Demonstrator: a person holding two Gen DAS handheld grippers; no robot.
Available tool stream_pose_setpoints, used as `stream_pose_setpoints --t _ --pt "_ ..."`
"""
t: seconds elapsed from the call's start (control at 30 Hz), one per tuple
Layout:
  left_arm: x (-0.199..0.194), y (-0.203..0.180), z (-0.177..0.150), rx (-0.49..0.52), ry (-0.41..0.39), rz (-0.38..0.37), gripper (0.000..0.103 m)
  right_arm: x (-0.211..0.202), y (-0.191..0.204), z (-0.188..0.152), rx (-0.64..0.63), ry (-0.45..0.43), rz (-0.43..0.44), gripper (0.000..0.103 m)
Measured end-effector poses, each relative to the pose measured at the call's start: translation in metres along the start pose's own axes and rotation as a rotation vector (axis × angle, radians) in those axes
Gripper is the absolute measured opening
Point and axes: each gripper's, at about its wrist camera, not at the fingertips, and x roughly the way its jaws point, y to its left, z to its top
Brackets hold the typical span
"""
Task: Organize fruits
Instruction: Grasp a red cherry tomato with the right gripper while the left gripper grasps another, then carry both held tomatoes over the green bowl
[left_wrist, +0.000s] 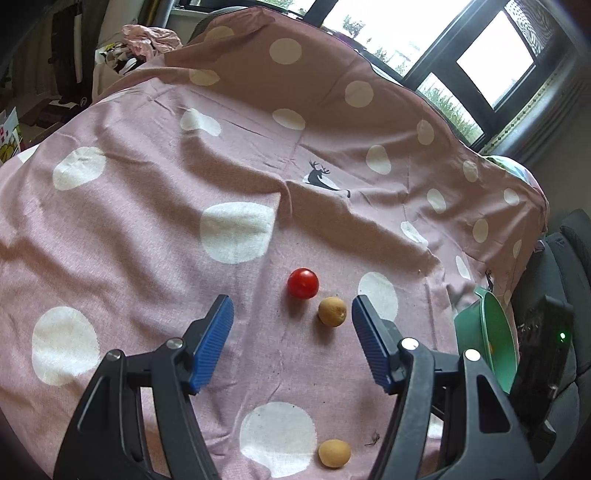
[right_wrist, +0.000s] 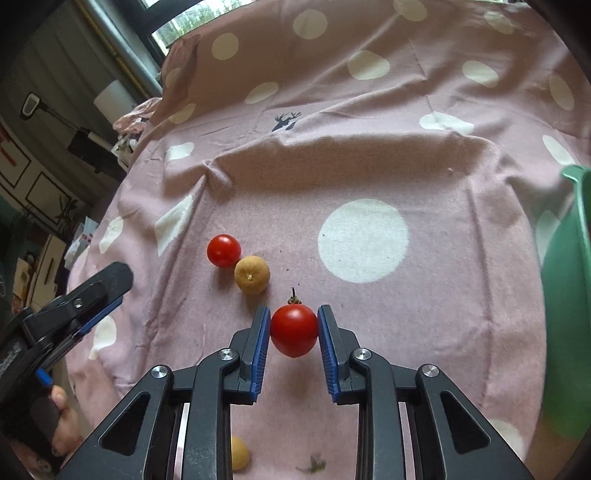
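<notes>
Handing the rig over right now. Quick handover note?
Right gripper: shut on a stemmed tomato.
Left gripper: open, holding nothing, over the cloth.
On the cloth: a second tomato touching a tan fruit; another tan fruit nearer the left gripper's base.
Green bowl at the cloth's right edge; its contents can't be made out.
Left: probably bowl the held tomato, then the other three.
</notes>
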Motion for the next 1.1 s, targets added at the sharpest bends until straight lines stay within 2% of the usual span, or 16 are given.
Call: stream_pose_setpoints --t 0.2,0.23,0.27,0.33,0.6,0.83,1.1 --pt "0.031 -0.023 0.023 0.066 0.045 0.041 0.065 -0.029 -0.033 -0.011 0.066 -0.049 -0.007 0.027" --pt "0.04 -0.024 0.025 0.069 0.064 0.047 0.061 -0.031 -0.037 -0.009 0.082 -0.044 -0.013 0.027" --pt "0.048 -0.024 0.025 0.069 0.081 0.057 0.056 -0.032 -0.038 -0.008 0.086 -0.046 -0.007 0.027" --pt "0.06 -0.021 0.025 0.052 0.107 0.07 0.051 -0.036 -0.042 -0.007 0.094 -0.061 0.005 0.027" --pt "0.08 -0.015 0.021 0.024 0.151 0.074 0.049 -0.038 -0.044 -0.01 0.099 -0.053 0.019 0.027" --pt "0.084 -0.018 0.018 0.055 0.127 0.107 0.029 -0.043 -0.047 -0.011 0.107 -0.057 0.023 0.027" --pt "0.081 -0.02 0.013 0.077 0.111 0.132 0.027 -0.047 -0.049 -0.013 0.119 -0.066 0.018 0.027"
